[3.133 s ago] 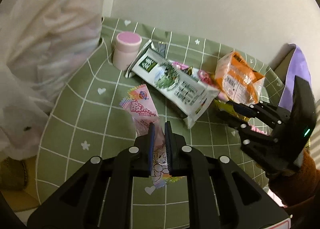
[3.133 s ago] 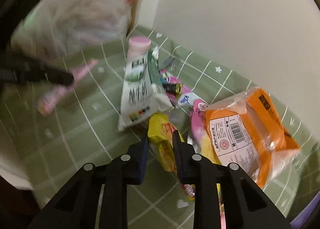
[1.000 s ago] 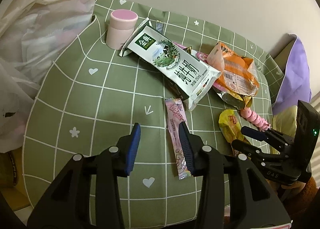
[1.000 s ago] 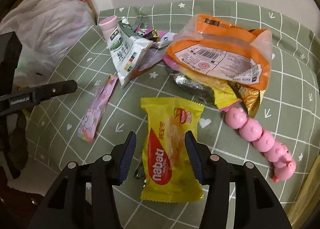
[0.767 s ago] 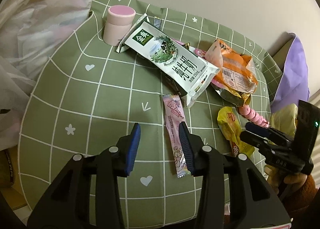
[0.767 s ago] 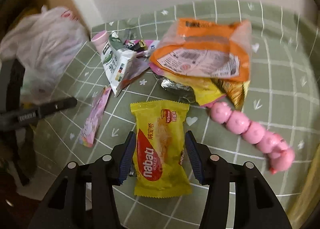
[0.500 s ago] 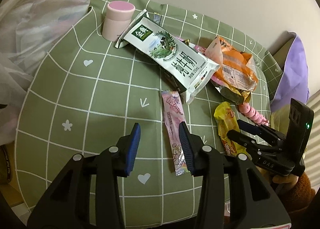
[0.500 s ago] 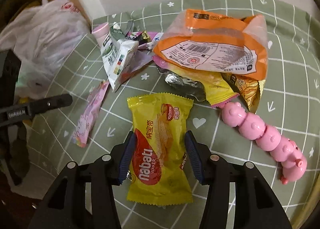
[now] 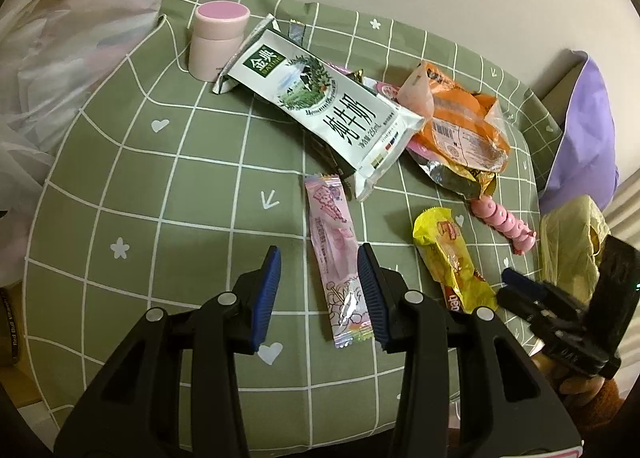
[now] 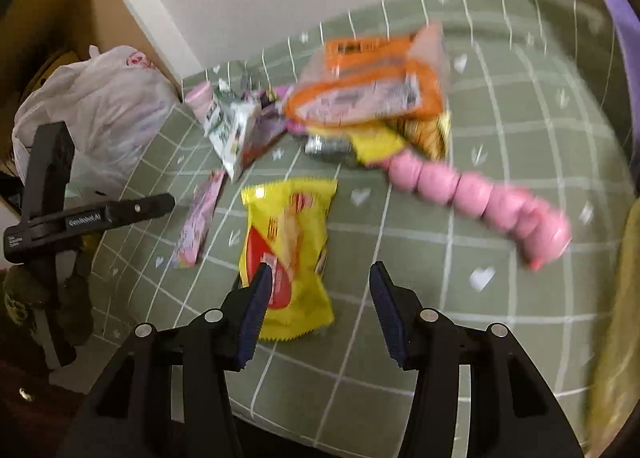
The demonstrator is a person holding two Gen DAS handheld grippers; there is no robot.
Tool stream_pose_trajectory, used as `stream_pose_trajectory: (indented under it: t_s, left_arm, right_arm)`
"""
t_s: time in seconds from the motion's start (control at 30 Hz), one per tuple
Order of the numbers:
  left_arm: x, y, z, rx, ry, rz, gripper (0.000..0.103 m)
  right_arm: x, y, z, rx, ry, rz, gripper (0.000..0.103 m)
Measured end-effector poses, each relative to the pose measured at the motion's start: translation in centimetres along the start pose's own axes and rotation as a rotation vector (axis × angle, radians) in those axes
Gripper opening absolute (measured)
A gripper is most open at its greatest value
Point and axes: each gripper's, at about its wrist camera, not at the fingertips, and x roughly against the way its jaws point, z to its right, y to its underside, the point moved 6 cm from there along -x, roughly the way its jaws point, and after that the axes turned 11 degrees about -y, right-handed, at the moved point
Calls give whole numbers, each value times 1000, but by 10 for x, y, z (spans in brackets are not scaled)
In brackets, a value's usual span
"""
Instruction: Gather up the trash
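Green cloth with a white grid and small hearts covers the counter (image 9: pixel 132 162), on which the trash is scattered: a long pink sachet (image 9: pixel 335 258), a yellow crinkled wafer packet (image 10: pixel 290 242), a white and green milk pouch (image 9: pixel 324 106) and an orange plastic bag (image 9: pixel 460 126). A pink segmented toy (image 10: pixel 472 198) is seen beside the pile. The left claw (image 9: pixel 319 294) is held tilted down over the sachet's lower half, its jaws parted and nothing gripped. The right claw (image 10: pixel 318 302) is angled down beside the wafer packet, jaws apart after closing slightly, with only the packet's lower right edge between them, untouched.
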Motion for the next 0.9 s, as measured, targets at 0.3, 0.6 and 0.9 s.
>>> stream_pose_trajectory:
  t_s: [0.3,0.6,0.9]
  left_arm:
    - [1,2,4,-28,-5,-11,38]
    - [-25,-24,23,-66,-38,-31,36]
    - [11,-47,48,-93,1,109,0]
  right_arm:
    - [-1,6,-12,40,-3,15,8]
    - [49,-18,1,44,82,137,8]
    - [107,-34,4,54,155,267,8]
